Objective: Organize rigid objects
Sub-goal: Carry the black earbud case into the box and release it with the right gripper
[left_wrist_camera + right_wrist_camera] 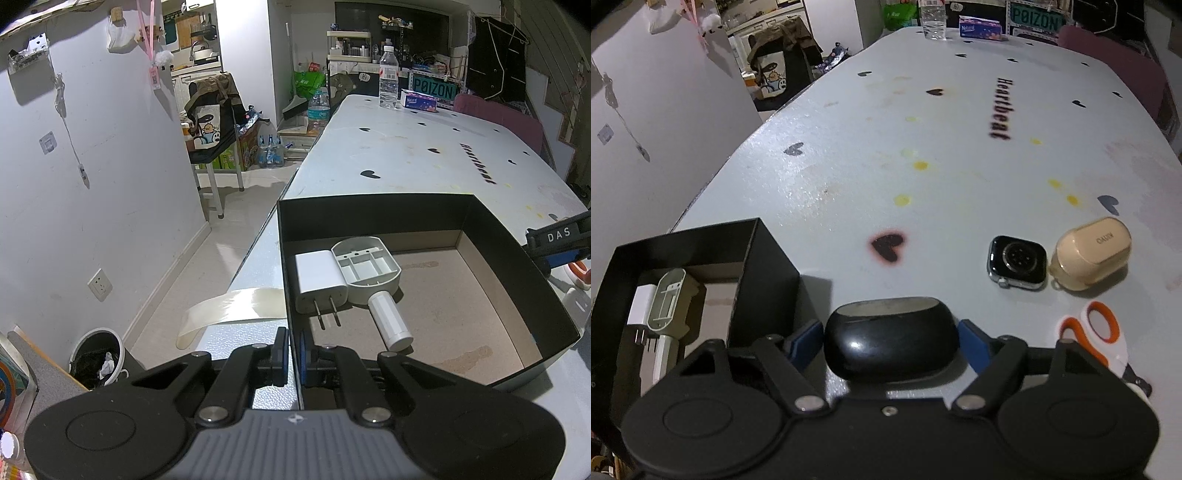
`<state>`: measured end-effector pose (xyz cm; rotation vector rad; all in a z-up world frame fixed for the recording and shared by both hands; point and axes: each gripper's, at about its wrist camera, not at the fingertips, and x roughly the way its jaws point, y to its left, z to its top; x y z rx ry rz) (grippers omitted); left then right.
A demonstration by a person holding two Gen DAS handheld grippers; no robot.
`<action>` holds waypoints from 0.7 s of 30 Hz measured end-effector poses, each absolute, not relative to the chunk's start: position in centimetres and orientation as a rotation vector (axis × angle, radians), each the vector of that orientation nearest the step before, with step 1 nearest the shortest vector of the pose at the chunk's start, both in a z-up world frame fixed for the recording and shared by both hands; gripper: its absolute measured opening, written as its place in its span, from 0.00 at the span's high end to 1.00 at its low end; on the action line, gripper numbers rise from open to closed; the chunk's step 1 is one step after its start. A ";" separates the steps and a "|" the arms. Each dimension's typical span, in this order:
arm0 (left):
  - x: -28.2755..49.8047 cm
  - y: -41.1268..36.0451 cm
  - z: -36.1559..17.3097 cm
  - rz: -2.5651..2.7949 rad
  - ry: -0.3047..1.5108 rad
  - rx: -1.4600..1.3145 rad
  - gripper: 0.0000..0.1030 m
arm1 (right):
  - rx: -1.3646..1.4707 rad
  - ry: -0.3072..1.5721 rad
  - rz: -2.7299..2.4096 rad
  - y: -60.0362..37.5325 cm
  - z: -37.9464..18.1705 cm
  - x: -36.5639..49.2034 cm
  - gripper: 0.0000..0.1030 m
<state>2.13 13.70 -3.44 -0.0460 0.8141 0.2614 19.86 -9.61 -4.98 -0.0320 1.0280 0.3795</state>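
A black open box (369, 206) stands on the white table at its left edge. In it lie a white charger plug (317, 280) and a grey plastic part (369, 269) with a white cylinder. My left gripper (294, 354) is shut on the box's near wall. Just right of the box (768, 258), my right gripper (892, 332) has its blue pads against both sides of a black oval case (892, 343) resting on the table. Further right lie a strapless watch body (1017, 266), a beige earbud case (1089, 254) and orange-handled scissors (1097, 332).
A water bottle (388, 77) and a tissue pack (419, 100) stand at the table's far end. A strip of tape (229, 310) hangs off the left table edge. Below it are the floor and a bin (96, 358). A purple chair (1115, 55) is at the far right.
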 end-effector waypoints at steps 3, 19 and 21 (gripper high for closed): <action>2.1 13.7 -3.4 0.261 0.814 -0.046 0.94 | -0.012 0.980 0.351 -10.1 -3.5 19.3 0.23; 2.2 13.7 -3.4 0.263 0.814 -0.044 0.94 | 0.096 0.925 0.633 -2.0 1.0 11.8 0.23; 2.2 13.7 -3.3 0.262 0.813 -0.045 0.94 | 0.050 0.962 0.583 -0.8 0.0 11.7 0.23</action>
